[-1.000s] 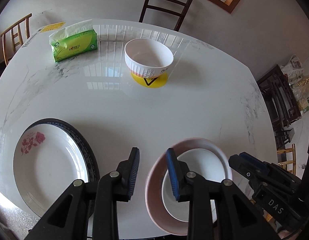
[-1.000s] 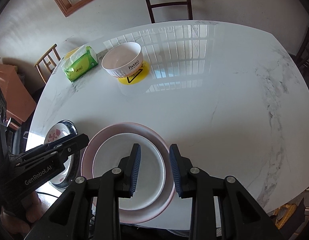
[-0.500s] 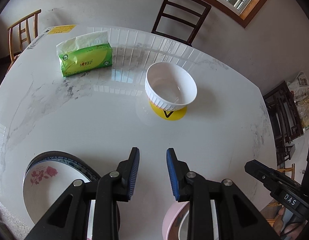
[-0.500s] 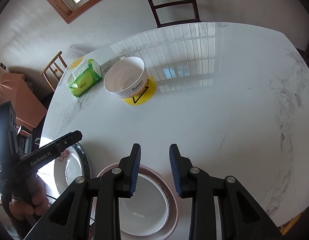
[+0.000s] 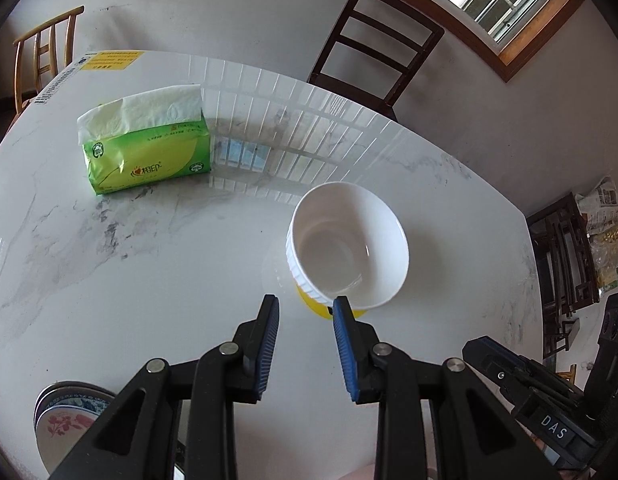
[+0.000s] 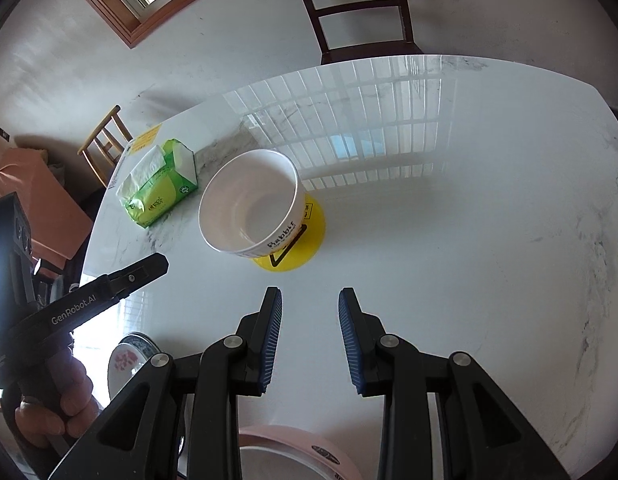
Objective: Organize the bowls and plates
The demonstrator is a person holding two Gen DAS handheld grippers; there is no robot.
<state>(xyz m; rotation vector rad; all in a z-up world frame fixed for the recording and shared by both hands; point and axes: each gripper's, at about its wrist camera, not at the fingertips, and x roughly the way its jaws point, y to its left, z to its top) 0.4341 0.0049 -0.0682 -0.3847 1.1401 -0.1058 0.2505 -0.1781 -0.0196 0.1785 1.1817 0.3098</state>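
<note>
Nearest in the right wrist view, the right gripper (image 6: 310, 336) hangs over bare white marbled tabletop (image 6: 449, 240), its blue-padded jaws a narrow gap apart with nothing between them. Under its frame shows the rim of a pink plate (image 6: 309, 446) with a white plate (image 6: 265, 464) lying in it; a small dark round sticker on the pink rim is too small to read. To the left a hand (image 6: 57, 400) grips the left gripper's handle, whose arm reads "GenRobot.AI" in white.

In the left wrist view the left gripper (image 5: 303, 346) likewise has its jaws narrowly parted and empty, above the tabletop. At lower left sits a white plate with a red flower print (image 5: 67, 436), stacked on a dark plate with a blue-patterned rim (image 5: 75, 394). At lower right the other gripper's body carries a label reading "DAS".

Further out, near the tabletop's middle, stands the white bowl (image 6: 251, 206), upright, empty, ribbed on its outer wall, with dark lettering that seems to read "Rabbit". It rests on a round yellow sticker (image 6: 305, 240) bearing a black triangle mark. In the left wrist view the right jaw's tip overlaps the bowl's near rim, though contact cannot be told.

Beyond the bowl lies a green tissue pack (image 5: 149, 152) with Chinese characters and a heart logo, white tissue sticking out. At the far edge is a yellow label (image 5: 111, 60), unreadable. Past the tabletop stand a dark wooden chair (image 5: 373, 52) and a light wooden chair (image 5: 41, 52).
</note>
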